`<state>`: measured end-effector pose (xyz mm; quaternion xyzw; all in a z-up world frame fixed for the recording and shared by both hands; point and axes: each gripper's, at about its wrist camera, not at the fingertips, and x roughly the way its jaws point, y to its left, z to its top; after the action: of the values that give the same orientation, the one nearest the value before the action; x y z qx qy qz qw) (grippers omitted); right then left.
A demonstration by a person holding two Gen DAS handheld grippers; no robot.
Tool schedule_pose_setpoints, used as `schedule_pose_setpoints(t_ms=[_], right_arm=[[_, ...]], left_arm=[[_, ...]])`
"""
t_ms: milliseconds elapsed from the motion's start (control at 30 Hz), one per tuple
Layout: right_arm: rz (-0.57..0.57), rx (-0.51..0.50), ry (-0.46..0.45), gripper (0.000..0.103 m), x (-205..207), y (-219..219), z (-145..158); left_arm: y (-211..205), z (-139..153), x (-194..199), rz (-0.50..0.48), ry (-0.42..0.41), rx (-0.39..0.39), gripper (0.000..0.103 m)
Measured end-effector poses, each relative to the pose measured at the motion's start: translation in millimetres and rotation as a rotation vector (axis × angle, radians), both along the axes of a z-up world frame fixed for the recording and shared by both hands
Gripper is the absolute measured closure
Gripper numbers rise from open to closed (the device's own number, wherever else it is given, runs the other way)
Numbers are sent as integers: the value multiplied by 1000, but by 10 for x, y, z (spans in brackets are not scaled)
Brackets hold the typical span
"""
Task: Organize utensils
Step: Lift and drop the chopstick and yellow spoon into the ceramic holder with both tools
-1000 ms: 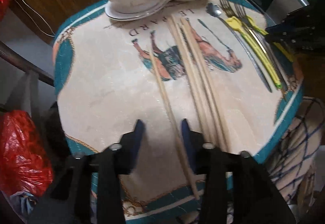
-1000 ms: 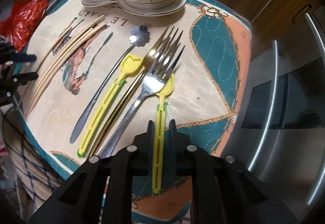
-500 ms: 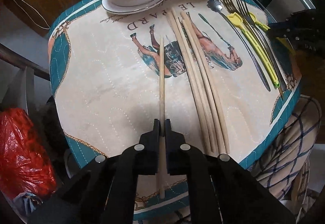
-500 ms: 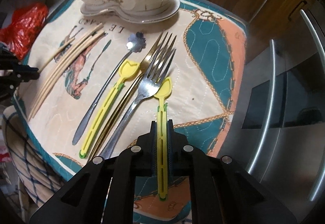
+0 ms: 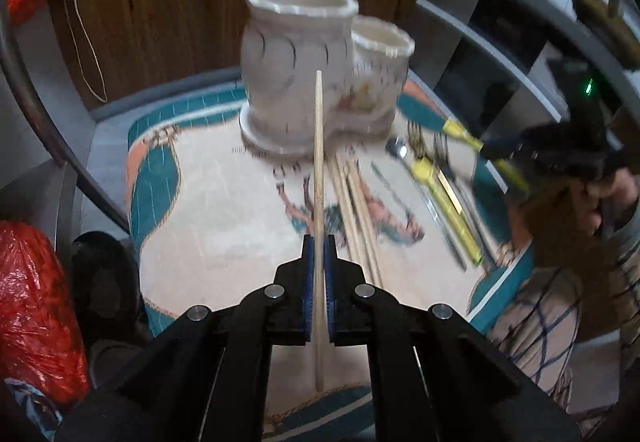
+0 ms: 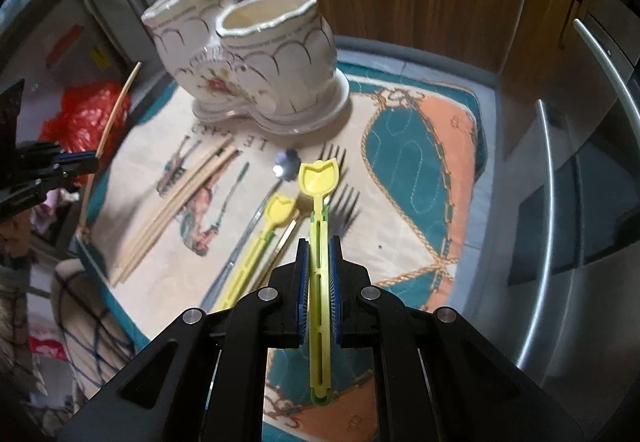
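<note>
Left wrist view first: your left claw (image 5: 318,262) is clamped on a single wooden chopstick (image 5: 319,145), lifted off the mat, its long axis running straight out from the claw toward 12 o'clock. Its tip points at the taller cup of the white ceramic holder (image 5: 298,73), which stands directly ahead, so the opening lies at 12 o'clock and above the tip. My judgement: you will need to raise and tilt the stick tip-down over that rim. Three more chopsticks (image 5: 356,213) lie on the mat just at 1 o'clock of the claw, roughly parallel to the held one.

From the right wrist view, your right claw (image 6: 319,270) is closed on a yellow plastic spoon (image 6: 319,201), bowl forward, handle along the claw's axis toward 12 o'clock. The holder sits at about 11 o'clock from it, the nearer cup (image 6: 276,37) being the one on that side; each claw is closer to its own cup.

On the quilted mat (image 6: 420,161) you can read part of a printed word, "LE" and "ARD", upside down below the holder. No brand shows elsewhere.
</note>
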<state>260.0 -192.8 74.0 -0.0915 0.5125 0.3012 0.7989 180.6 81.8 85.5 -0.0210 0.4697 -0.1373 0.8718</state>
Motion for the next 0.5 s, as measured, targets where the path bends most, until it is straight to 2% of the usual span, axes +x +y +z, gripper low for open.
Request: schedule_pose_setpoints(t_ms=[167,333,500], right_arm=[[-9,118,-63,93,-58,30,126],[-38,287,-172,93,-97,60,469],[-71,461,-310,93,-71,85,833]], left_arm=[[32,58,-67,38,-95,-53,99],[44,214,-1,69,-181,-74,99],[93,493,95,117,-294,-122,99]])
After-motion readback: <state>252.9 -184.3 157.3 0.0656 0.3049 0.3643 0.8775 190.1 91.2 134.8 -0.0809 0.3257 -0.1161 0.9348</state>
